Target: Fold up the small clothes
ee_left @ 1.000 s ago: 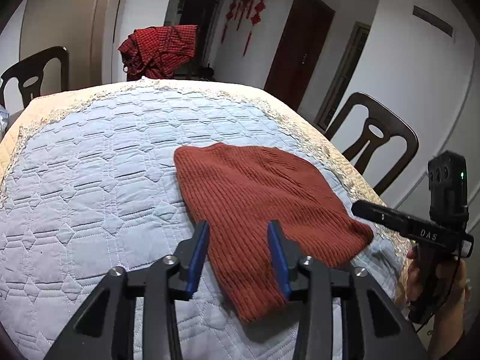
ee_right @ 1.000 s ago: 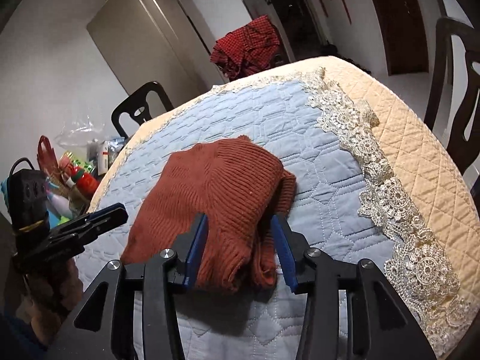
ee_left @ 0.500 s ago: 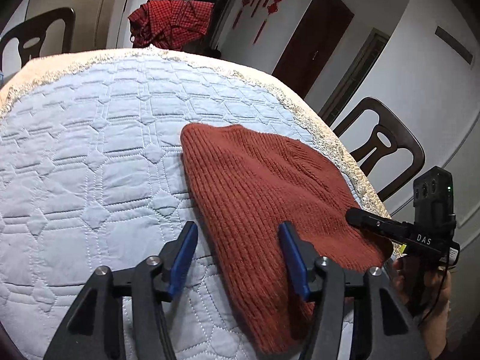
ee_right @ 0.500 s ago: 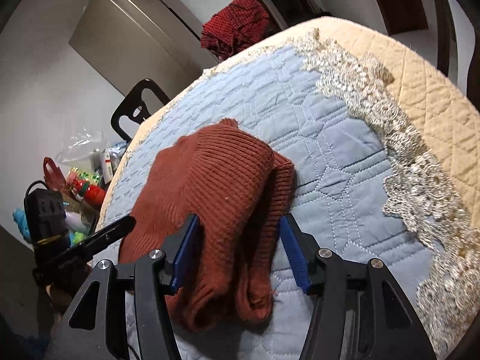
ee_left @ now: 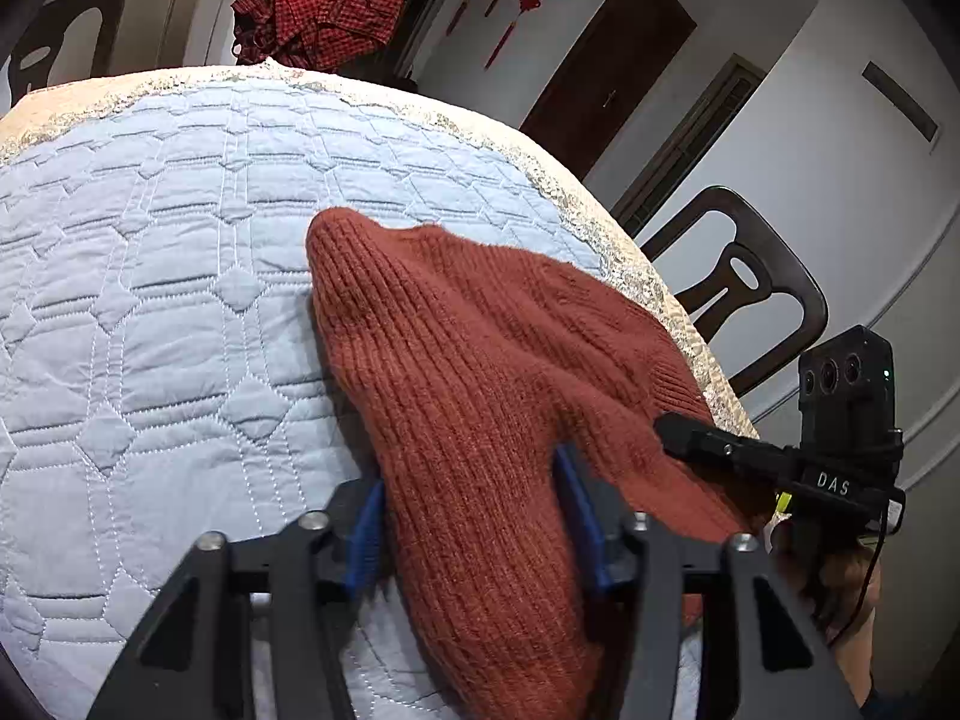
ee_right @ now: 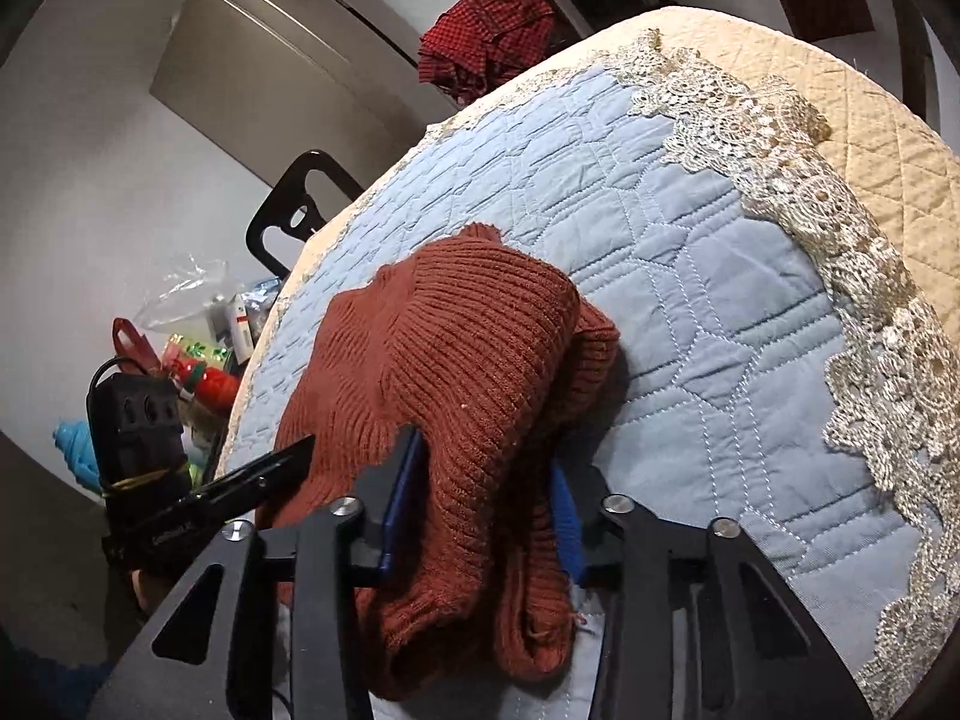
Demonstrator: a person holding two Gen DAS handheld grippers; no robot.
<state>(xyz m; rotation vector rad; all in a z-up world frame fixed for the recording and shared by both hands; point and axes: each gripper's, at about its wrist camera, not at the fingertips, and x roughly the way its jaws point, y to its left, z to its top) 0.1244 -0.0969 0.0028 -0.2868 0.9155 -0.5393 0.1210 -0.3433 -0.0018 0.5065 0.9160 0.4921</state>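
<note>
A rust-red knitted garment lies folded on the light-blue quilted table cover. My left gripper is open, its blue fingers either side of the garment's near edge, with knit between them. My right gripper is open too and straddles the other near end of the garment, where folded layers bunch up. Each gripper shows in the other's view: the right one at the garment's right corner, the left one at its left edge.
A red checked cloth hangs over something beyond the table's far edge. Dark wooden chairs stand around the table. Bottles and bags crowd the area left of the table. A lace border edges the blue cover.
Both grippers have moved forward onto the garment's near edge, so the knit now lies between their open fingers. The garment's near edge has risen and bunched.
</note>
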